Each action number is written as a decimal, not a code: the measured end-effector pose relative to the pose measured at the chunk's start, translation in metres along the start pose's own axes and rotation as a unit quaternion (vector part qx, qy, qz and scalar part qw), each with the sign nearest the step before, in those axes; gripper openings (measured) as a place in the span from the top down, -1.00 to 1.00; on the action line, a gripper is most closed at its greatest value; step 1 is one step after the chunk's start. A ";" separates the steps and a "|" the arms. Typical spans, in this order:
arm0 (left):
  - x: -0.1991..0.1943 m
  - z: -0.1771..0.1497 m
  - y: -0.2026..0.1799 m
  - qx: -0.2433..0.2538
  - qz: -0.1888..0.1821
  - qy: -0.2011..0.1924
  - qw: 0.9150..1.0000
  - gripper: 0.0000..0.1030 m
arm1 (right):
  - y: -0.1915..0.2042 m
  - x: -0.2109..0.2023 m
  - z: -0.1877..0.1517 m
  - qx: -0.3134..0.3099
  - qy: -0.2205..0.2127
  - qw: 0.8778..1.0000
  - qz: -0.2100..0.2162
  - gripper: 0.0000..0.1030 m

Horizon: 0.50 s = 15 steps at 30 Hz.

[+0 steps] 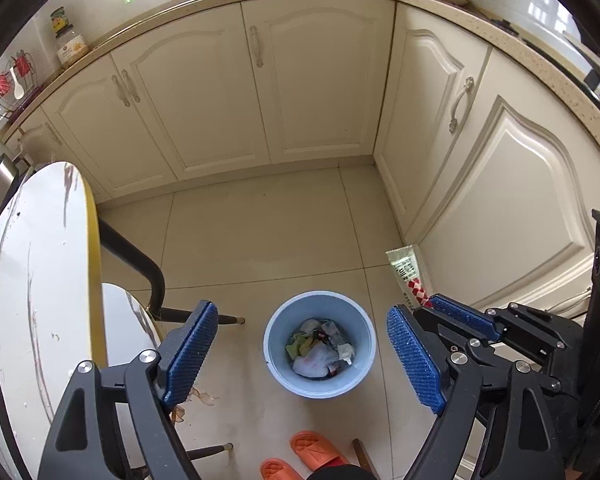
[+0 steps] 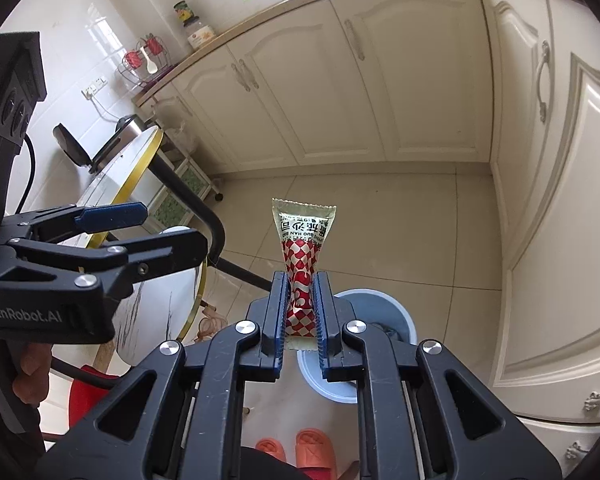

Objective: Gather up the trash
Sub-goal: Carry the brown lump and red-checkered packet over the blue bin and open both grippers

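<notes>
Running along two walls, the cream kitchen cabinets (image 1: 316, 80) meet in a corner under a speckled counter (image 1: 500, 40), and pale floor tiles (image 1: 260, 232) fill the ground below. One round white table (image 1: 32, 280) with a yellow edge stands at the left of the left wrist view, a dark chair frame (image 1: 140, 264) just beside it.

One light-blue trash bin (image 1: 319, 344) stands on the tiles, seen from above between the left gripper's fingers. It holds a loose heap of crumpled wrappers (image 1: 320, 350), white, green and dark pieces mixed, too jumbled to count.

The left gripper (image 1: 304, 356) hangs spread wide with nothing between its two blue ribbed pads (image 1: 192, 356), directly above the bin. In the right wrist view it shows from the side at the left, jaws apart.

The right gripper (image 2: 301, 308) is pinched narrow on one snack wrapper (image 2: 303, 232). The wrapper stands upright out of the jaws: a long flat packet, red-and-white checked on its lower half, pale with dark printed characters on the upper half, a crimped seal along the top edge. It is squeezed to a waist where the pads press it. It is held in the air above the near rim of the bin (image 2: 376, 296), which shows behind and below the fingers.

Two orange slippers (image 1: 316, 450) lie on the floor at the bottom edge, side by side.
</notes>
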<state>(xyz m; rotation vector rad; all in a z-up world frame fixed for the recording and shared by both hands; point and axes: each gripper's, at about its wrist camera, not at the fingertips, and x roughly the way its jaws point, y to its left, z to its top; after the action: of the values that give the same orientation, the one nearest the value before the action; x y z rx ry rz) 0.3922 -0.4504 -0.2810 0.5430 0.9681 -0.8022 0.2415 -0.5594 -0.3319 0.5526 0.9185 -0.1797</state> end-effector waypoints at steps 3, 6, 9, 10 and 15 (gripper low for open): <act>-0.008 -0.002 0.000 -0.002 0.004 -0.008 1.000 -0.63 | 0.003 0.001 0.001 -0.003 -0.001 1.000 0.010 0.75; -0.018 -0.003 0.000 -0.002 0.010 -0.016 1.000 -0.63 | 0.008 0.002 0.003 -0.006 -0.009 1.000 0.019 0.66; -0.029 -0.006 0.000 -0.004 0.009 -0.023 1.000 -0.63 | 0.015 0.001 0.003 -0.007 -0.009 1.000 0.016 0.44; -0.034 -0.008 -0.001 -0.005 0.009 -0.027 1.000 -0.64 | 0.016 0.000 0.003 -0.006 -0.011 1.000 0.015 0.33; -0.059 -0.017 0.004 -0.009 0.012 -0.046 0.999 -0.73 | 0.025 -0.018 0.002 -0.004 -0.020 1.000 -0.009 -0.20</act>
<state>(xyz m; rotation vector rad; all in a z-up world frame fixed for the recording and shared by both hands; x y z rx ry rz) 0.3675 -0.4147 -0.2367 0.4977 0.8826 -0.7888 0.2415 -0.5406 -0.3069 0.5317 0.8844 -0.2031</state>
